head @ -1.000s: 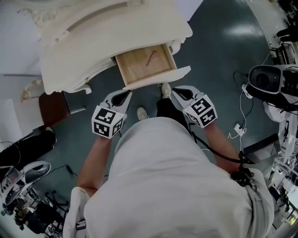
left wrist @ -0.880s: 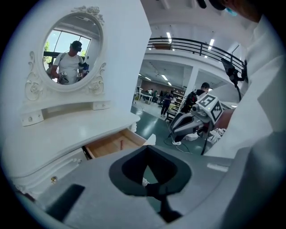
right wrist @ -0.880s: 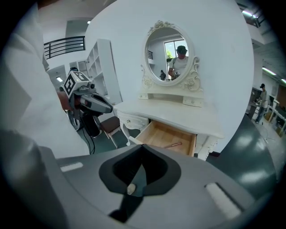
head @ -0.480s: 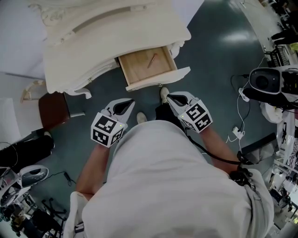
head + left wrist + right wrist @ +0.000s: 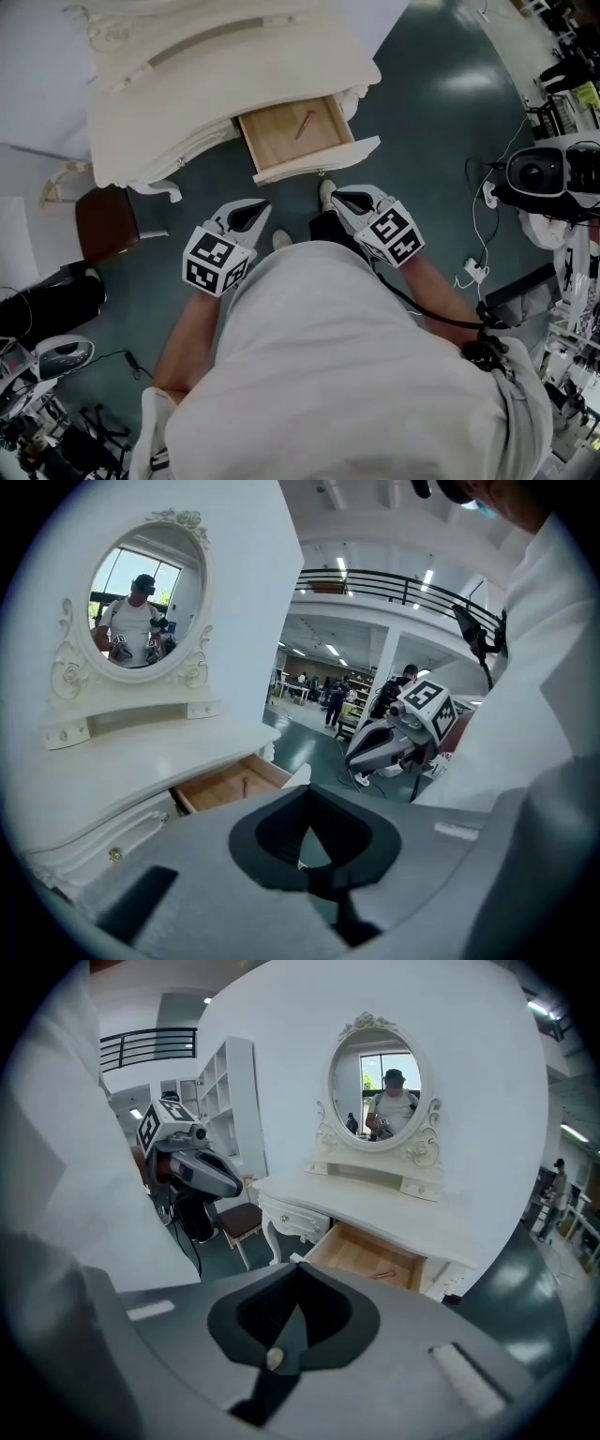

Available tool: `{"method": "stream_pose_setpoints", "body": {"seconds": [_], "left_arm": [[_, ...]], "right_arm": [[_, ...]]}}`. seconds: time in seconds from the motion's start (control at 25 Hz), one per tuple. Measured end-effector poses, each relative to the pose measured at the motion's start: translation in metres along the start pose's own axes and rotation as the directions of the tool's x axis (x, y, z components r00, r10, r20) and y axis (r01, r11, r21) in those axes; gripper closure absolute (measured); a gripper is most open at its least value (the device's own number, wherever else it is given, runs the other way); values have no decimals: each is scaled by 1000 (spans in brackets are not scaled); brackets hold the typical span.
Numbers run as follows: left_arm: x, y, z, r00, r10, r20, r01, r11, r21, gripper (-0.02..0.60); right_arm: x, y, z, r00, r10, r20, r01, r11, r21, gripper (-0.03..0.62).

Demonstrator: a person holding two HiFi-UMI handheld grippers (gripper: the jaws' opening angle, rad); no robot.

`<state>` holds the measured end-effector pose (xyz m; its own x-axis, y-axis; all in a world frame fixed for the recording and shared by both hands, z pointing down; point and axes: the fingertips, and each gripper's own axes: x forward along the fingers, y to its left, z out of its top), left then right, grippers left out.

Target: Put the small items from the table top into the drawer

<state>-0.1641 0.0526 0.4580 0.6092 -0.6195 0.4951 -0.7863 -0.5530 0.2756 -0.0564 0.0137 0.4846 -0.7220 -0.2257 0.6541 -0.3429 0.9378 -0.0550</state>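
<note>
The white dressing table [image 5: 187, 84] stands ahead with its wooden drawer [image 5: 292, 133] pulled open. A small reddish stick-like item [image 5: 305, 123] lies inside the drawer, also seen in the right gripper view [image 5: 384, 1274]. My left gripper [image 5: 253, 210] hangs shut and empty below the drawer front, to its left. Level with it on the other side, my right gripper [image 5: 339, 198] is also shut with nothing in it. Both are held over the floor, close to the person's body. No loose items show on the table top.
A brown stool [image 5: 105, 220] stands left of the table. An oval mirror [image 5: 375, 1091] rises behind the table top. Cables [image 5: 478, 267] and black equipment [image 5: 544, 173] crowd the floor at the right, and more gear sits at the lower left [image 5: 47, 356].
Both grippers have drawn back slightly from the drawer toward the body. Their jaws stayed shut, and the drawer and the item in it have not moved.
</note>
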Motion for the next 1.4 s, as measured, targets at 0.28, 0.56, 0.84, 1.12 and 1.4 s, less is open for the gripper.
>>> {"method": "stream_pose_setpoints", "body": {"seconds": [0.28,0.56,0.84,1.12,1.4], "left_arm": [[0,0,-7,1000,-2,-6,1,1000,-6,580],[-4,8,-13,1000,-16,-6,16,1000,-12,580],[2,6,-15,1000,-15,-22,14,1000,-21,580],[10,6,-16,999,-29,-46,28,1000,-14,580],[30,3,-5,997,-39,-69,38,999,-16,580]], "right_arm": [[5,4,-1,1000,6,-3,-6,1000,-8,592],[15,9,3,1000,-6,-6,6,1000,-18,593],[15,7,4,1000,7,-6,-7,1000,-22,594],[12,1,1,1000,-12,-2,12,1000,-23,594],[5,-19,-6,1000,-11,-7,11,1000,-2,594]]}}
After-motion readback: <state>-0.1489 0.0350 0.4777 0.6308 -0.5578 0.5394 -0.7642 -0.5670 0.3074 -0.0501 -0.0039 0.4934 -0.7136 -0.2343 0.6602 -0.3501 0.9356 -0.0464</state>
